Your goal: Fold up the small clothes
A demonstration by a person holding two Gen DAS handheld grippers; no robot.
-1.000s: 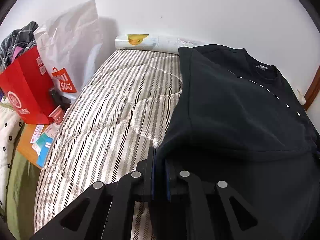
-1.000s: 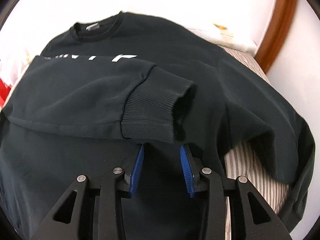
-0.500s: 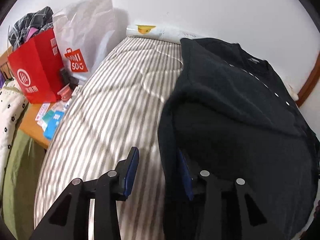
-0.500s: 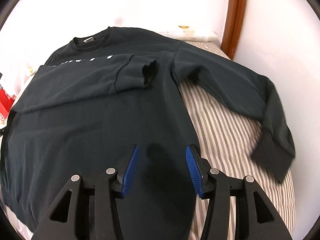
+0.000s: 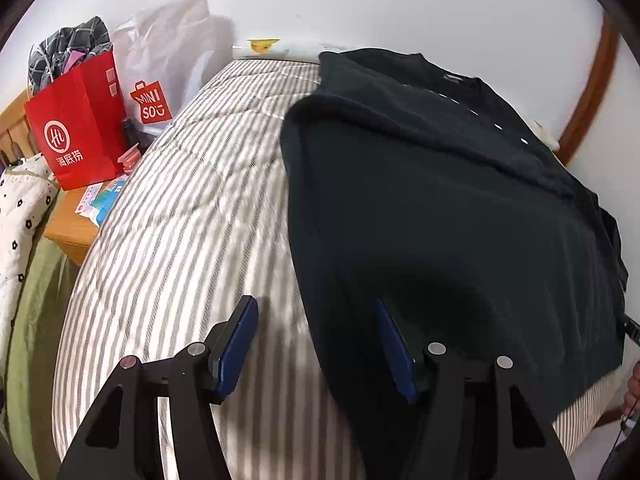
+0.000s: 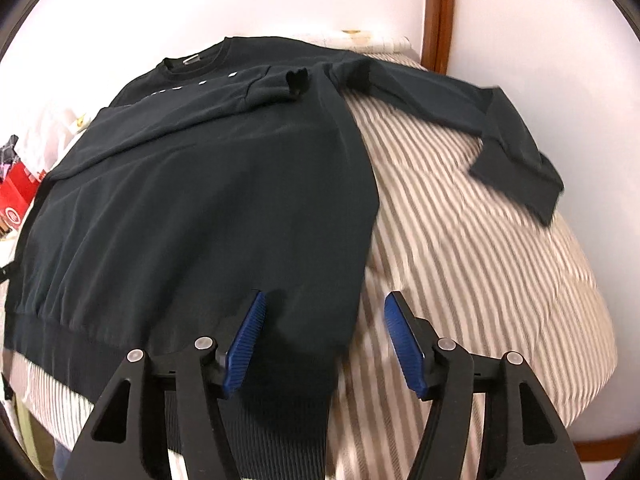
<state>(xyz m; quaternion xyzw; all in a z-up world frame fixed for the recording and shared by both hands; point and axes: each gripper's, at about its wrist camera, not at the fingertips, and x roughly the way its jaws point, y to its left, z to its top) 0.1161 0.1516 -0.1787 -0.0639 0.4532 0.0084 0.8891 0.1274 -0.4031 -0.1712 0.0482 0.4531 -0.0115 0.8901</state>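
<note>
Sweatshirt (image 6: 208,184) on mattress (image 6: 480,280)

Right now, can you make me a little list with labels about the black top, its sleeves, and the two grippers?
top: black sweatshirt, lying flat on the striped bed
one sleeve: folded across the chest, cuff on the body
other sleeve: spread out on the bed, cuff off to the side
left gripper: jaws opening, over the top's side edge, holding nothing
right gripper: jaws opening, over the hem corner, holding nothing
</note>
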